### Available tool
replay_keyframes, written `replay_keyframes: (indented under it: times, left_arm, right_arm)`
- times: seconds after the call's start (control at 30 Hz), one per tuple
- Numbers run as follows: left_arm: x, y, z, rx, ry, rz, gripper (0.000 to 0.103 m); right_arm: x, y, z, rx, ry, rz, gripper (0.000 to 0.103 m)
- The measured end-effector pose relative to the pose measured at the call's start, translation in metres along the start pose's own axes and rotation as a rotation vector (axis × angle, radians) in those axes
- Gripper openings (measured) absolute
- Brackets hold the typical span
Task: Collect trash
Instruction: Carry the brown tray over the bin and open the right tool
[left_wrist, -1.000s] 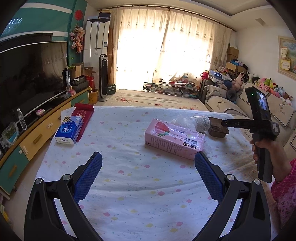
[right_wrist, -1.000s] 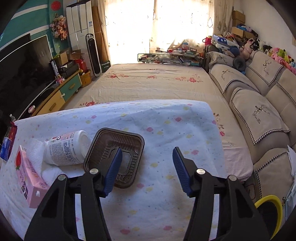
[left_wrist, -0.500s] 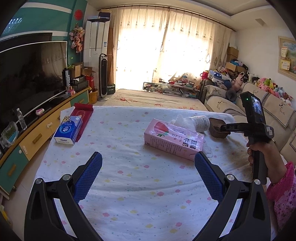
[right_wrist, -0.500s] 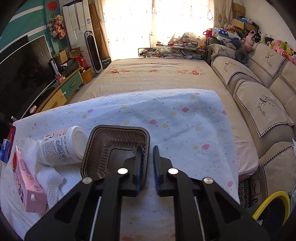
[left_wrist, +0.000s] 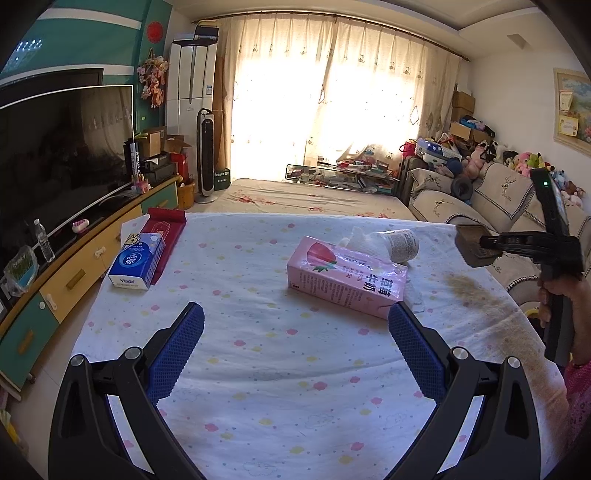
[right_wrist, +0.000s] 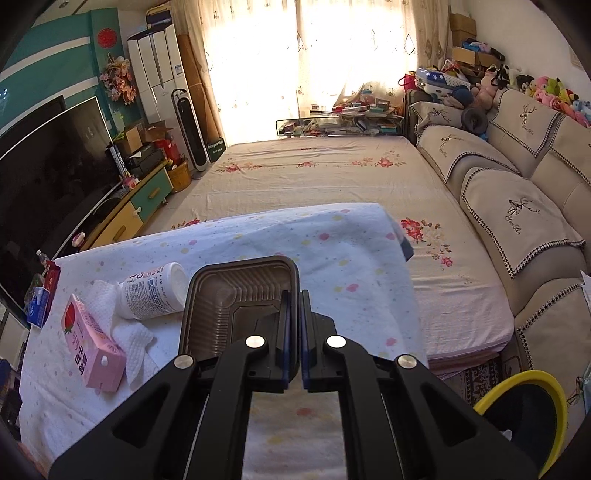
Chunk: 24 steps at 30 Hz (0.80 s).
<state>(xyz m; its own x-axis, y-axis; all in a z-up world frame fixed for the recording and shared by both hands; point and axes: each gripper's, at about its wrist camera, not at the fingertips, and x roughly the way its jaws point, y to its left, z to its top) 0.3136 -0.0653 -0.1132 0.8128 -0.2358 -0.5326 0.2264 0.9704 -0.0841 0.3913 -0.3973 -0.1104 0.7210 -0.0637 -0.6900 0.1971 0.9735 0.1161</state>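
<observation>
We have the right gripper clenched on one thin wall of the brown tray, low in the frame's centre, lifted clear of the bench. Such an edge pinch could let it swing or slip short of the yellow bin at lower right. Our left gripper hangs released.
</observation>
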Motion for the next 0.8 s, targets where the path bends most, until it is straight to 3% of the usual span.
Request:
replay_keyframes:
  times: [0.2, 0.4, 0.6, 0.77, 0.8]
  left_arm:
    - [0.003, -0.002, -0.001, 0.011, 0.005, 0.008, 0.098]
    - [0.000, -0.002, -0.001, 0.018, -0.002, 0.011, 0.098]
    - [0.001, -0.003, -0.002, 0.022, -0.001, 0.019, 0.098]
    - [0.003, -0.004, -0.004, 0.027, 0.005, 0.027, 0.098]
    - [0.003, -0.004, -0.004, 0.027, 0.006, 0.028, 0.098]
  right_arm:
    - [-0.062, -0.052, -0.028, 0.034, -0.073, -0.059, 0.004]
    - [-0.103, -0.120, -0.076, 0.099, -0.081, -0.184, 0.004]
    - [-0.109, -0.175, -0.116, 0.176, -0.028, -0.271, 0.004]
    - [-0.101, -0.196, -0.135, 0.211, 0.019, -0.308, 0.005]
    - [-0.100, -0.199, -0.137, 0.218, 0.021, -0.313, 0.010]
